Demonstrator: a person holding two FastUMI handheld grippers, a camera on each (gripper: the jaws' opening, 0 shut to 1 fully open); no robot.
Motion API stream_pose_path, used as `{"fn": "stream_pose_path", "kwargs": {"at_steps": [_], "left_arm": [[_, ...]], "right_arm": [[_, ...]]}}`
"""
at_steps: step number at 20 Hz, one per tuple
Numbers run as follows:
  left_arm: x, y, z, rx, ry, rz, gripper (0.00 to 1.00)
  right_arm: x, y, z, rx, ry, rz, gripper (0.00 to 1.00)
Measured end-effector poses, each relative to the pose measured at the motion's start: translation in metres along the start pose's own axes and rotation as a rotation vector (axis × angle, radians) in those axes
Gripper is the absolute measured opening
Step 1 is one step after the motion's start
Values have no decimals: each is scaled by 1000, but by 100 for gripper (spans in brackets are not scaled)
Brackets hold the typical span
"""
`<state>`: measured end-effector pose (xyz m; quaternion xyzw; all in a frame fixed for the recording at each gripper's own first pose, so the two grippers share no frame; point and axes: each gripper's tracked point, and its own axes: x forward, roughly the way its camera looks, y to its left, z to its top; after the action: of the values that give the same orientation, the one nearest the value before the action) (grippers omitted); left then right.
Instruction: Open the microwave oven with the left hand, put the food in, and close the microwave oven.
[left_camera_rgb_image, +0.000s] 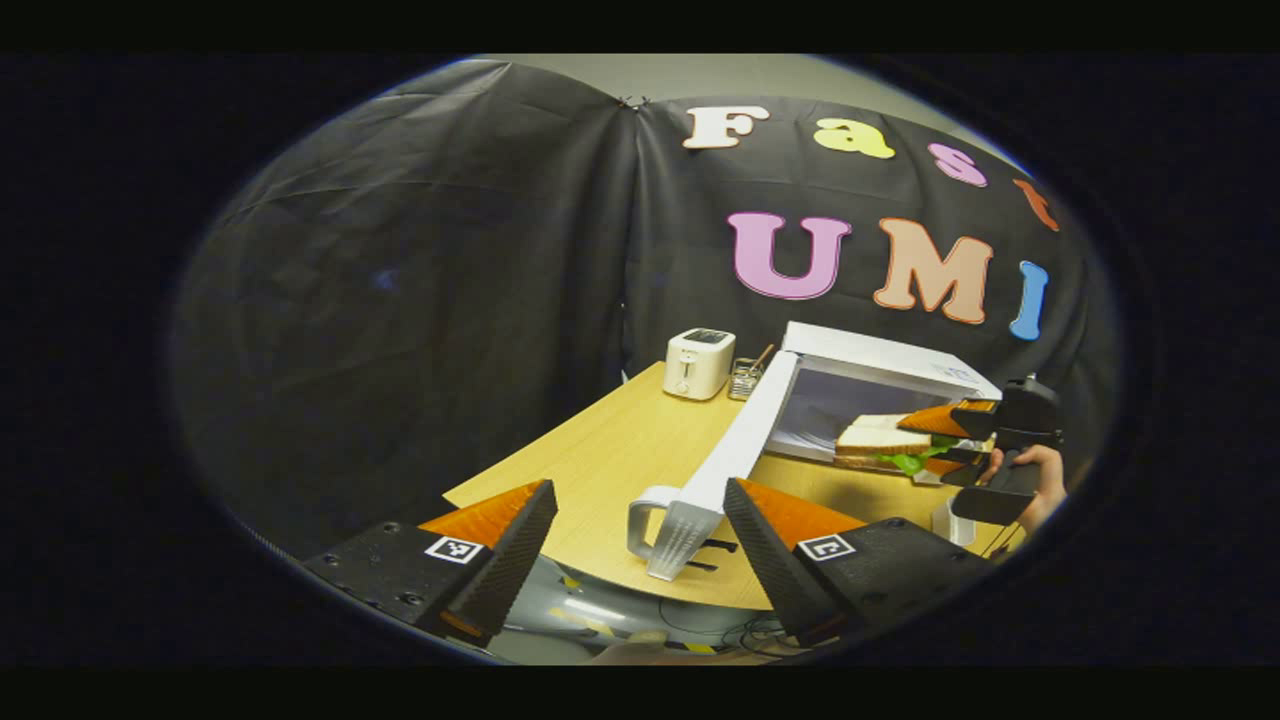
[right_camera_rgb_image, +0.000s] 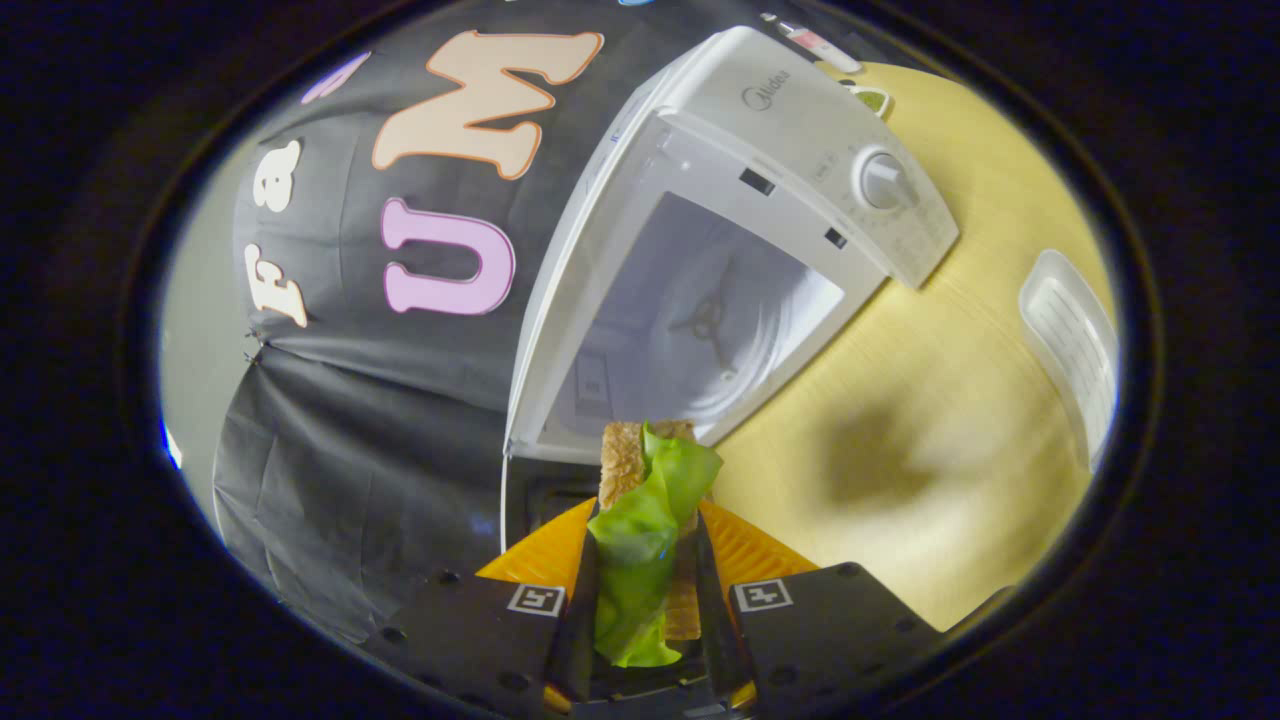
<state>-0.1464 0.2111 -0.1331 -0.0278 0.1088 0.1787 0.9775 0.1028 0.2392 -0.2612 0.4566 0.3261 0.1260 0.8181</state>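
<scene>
Left gripper view: toaster (left_camera_rgb_image: 699, 362) on wooden table (left_camera_rgb_image: 610, 450).

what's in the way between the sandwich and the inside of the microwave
Nothing visible. The white microwave's door is swung open, and the right tongs hold the bread-and-lettuce sandwich just before the bare white cavity.
</scene>
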Motion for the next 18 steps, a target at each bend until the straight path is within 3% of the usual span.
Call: {"fn": "stream_pose_path", "kwargs": {"at_steps": [7,8,10,11,12,13,18], "left_arm": [[-1,22,-6,-42,17,7,98],[-2,24,-10,-53,26,8,98],[-5,28,-15,-68,44,15,98],[-7,31,-18,-74,51,22,96],[-8,34,-22,-81,62,29,98],[-9,36,-28,-89,80,36,98],[-15,44,-48,-112,148,67,96]], "right_arm": [[65,-10,40,-47,-240,-44,47],[74,-12,45,-60,-261,-56,39],[89,-20,52,-70,-292,-79,39],[96,-23,54,-76,-305,-91,47],[101,-27,58,-92,-318,-106,47],[105,-30,62,-113,-332,-125,39],[115,-42,84,-202,-412,-173,47]]}}
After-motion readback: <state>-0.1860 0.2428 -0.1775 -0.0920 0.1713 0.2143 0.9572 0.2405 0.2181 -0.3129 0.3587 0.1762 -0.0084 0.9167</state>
